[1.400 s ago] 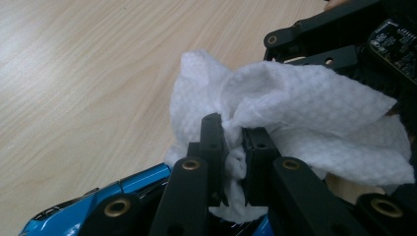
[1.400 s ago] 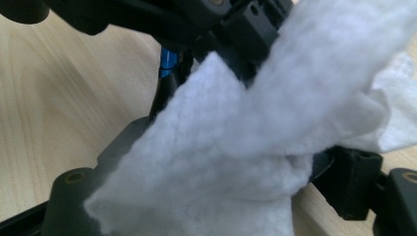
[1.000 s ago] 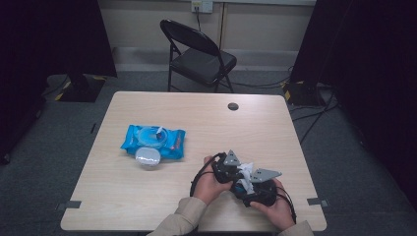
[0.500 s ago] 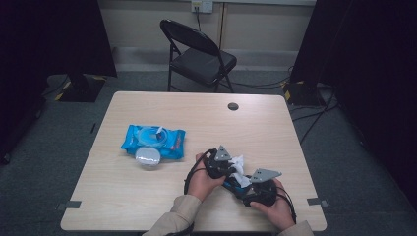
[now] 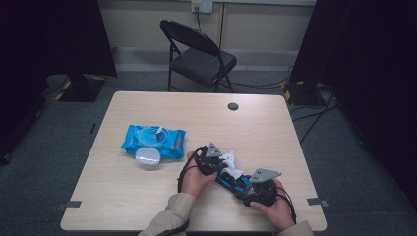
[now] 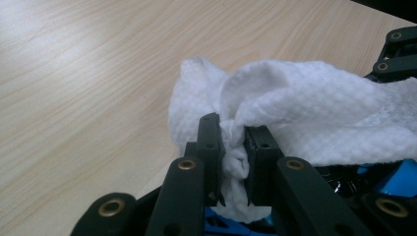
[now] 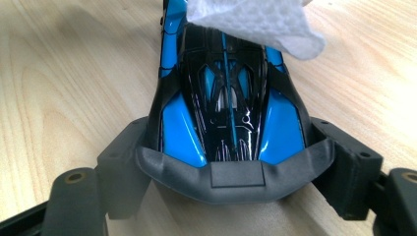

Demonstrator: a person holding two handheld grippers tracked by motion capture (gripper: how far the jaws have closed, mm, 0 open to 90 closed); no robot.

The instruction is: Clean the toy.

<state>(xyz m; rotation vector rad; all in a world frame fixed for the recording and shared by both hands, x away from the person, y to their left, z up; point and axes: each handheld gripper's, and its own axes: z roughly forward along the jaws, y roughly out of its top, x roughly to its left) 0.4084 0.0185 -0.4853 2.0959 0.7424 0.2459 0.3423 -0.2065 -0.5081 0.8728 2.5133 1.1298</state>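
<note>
On the pale wood-grain table (image 5: 275, 128), near its front edge and right of centre, the person works two hand-held grippers close together over a glossy blue-and-black toy car body (image 5: 235, 181). The left gripper (image 5: 222, 164), held in the left hand (image 5: 194, 176), has its black jaws pinched almost together on a crumpled white embossed wipe (image 6: 314, 118); in the left gripper view a fold of the cloth is squeezed tight between the two pads while the rest billows out to the right over the shiny blue shell beneath. The right gripper (image 7: 236, 162), gripped by the right hand (image 5: 275, 209) at the near right, stands fairly wide, its jaws pressing on either flank of the car, whose grey rear bumper sits between them (the car lies on the table, pointing away from that camera). A corner of the wipe rests on the far end of the car. Farther left on the table lies a blue plastic pack of wet wipes (image 5: 153, 140), and a small round white lid (image 5: 147, 157) touches its near edge. Beyond the far side stands a black folding chair (image 5: 199, 54).
</note>
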